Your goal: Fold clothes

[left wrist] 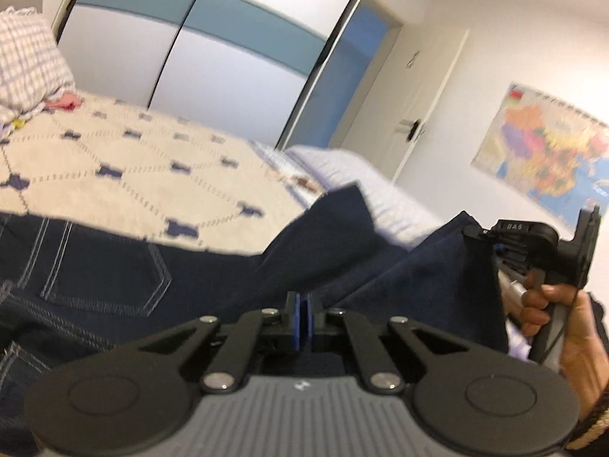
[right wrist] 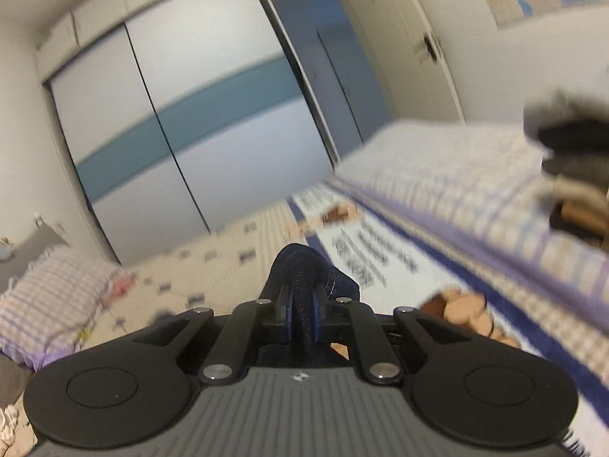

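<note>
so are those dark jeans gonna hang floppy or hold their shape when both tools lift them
Likely floppy: the jeans sag in folds between the left tool and the right tool. Probably heavyish, since the denim looks thick with stitched seams. Slipping seems unlikely, with a bunched wad of cloth pinched in the right tool.

you have one pair of dark navy denim jeans (left wrist: 114,266), two black two-finger grippers (left wrist: 303,318) (right wrist: 303,316), one checked lilac pillow (left wrist: 26,61), one colourful wall map (left wrist: 548,152).
</note>
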### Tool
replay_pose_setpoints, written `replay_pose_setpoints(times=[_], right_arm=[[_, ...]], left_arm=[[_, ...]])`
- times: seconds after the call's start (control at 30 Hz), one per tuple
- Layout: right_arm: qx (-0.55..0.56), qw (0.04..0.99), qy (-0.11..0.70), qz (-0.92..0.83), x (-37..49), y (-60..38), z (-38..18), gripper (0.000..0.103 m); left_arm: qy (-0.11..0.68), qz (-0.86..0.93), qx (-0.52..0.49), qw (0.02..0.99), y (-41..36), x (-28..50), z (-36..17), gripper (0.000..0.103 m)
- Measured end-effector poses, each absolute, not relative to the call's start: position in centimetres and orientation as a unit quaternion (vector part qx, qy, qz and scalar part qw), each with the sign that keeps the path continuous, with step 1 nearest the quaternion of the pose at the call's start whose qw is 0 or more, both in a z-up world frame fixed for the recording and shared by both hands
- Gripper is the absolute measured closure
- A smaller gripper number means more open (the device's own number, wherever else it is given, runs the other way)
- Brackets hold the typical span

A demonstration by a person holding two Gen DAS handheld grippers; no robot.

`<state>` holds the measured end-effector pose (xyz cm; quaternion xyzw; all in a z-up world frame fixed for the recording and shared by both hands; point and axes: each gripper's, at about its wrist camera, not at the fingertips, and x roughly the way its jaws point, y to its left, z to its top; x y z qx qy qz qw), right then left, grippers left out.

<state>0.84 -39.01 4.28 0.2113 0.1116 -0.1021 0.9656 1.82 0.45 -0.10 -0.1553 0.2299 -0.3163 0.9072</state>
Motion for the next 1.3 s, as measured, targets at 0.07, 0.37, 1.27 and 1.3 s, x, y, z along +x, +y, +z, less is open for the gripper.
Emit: replay_pose_setpoints(times=[0.07, 0.37, 1.27, 1.3], right_arm=[[0.221, 0.966, 0.098, -0.093, -0.2, -39.4, 4.8, 0.092], [0.208, 0.961, 0.142, -0.109, -4.8, -39.2, 4.5, 0.092], [0.177, 0.955, 0.193, -0.138, -12.7, -37.1, 2.5, 0.092], [0.178, 0.954, 0.193, -0.142, -12.2, -37.3, 2.4, 0.092]], left_arm=[[0.229, -0.331, -0.158, 0.902, 0.7, 1.1, 0.1, 0.100], [0.278, -0.380, -0.133, 0.872, 0.9, -2.1, -1.7, 0.100], [0.325, -0.299, -0.120, 0.889, 8.0, -7.3, -3.7, 0.052], [0.326, -0.274, -0.126, 0.896, 8.8, -6.9, -3.7, 0.045]])
